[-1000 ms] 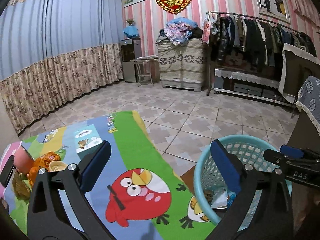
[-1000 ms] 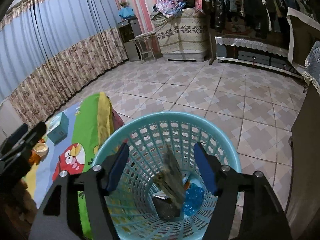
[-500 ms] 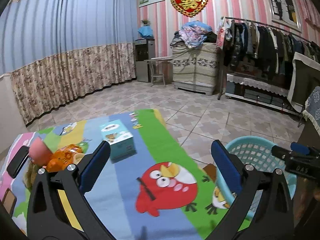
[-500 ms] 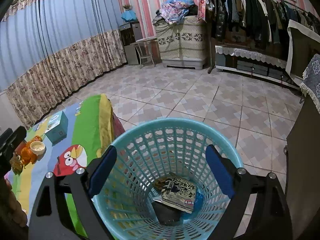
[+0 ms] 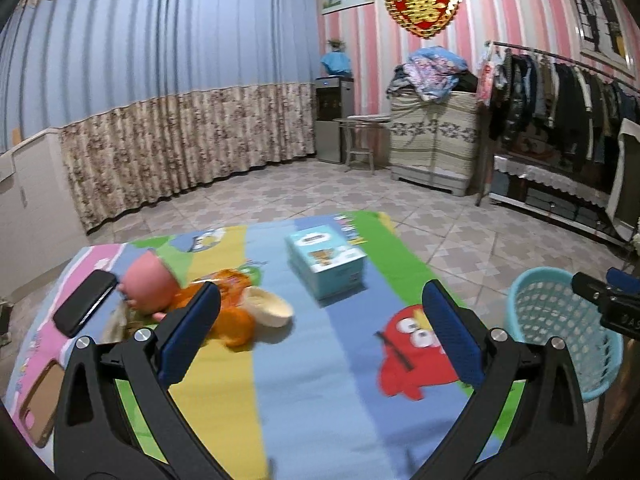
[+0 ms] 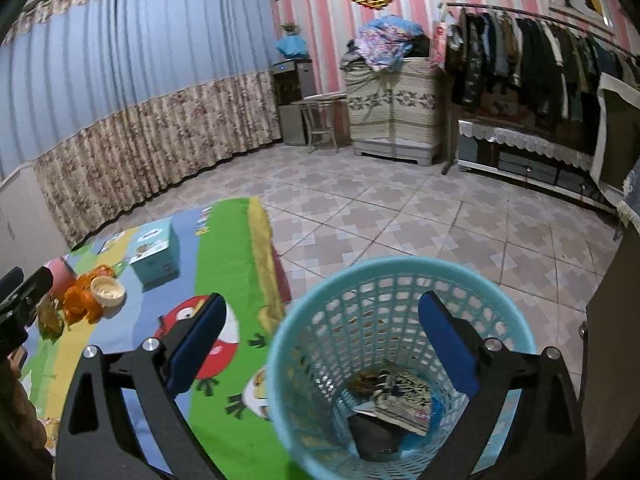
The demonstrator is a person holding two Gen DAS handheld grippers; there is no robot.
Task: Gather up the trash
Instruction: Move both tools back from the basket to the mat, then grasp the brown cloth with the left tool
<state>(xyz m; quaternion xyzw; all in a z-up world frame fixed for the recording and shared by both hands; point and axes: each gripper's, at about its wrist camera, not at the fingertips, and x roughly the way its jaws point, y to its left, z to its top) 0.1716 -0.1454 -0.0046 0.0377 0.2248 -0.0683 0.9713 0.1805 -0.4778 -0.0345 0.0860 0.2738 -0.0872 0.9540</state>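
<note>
Where a wrapper [image 6: 400, 400] hung between the jaws a second ago, lies in basket [image 6: 320, 320]; right gripper [image 6: 322, 340] opening, empty, above.

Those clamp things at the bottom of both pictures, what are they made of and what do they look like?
They are two matching handheld grippers. The left gripper and the right gripper each have two black, angular arms with triangular cut-outs and silver round bolt heads. Each arm ends in a flat, blue, textured finger pad. In the left view, white lettering marks the right gripper's black body. No cables or sleeves show.
</note>
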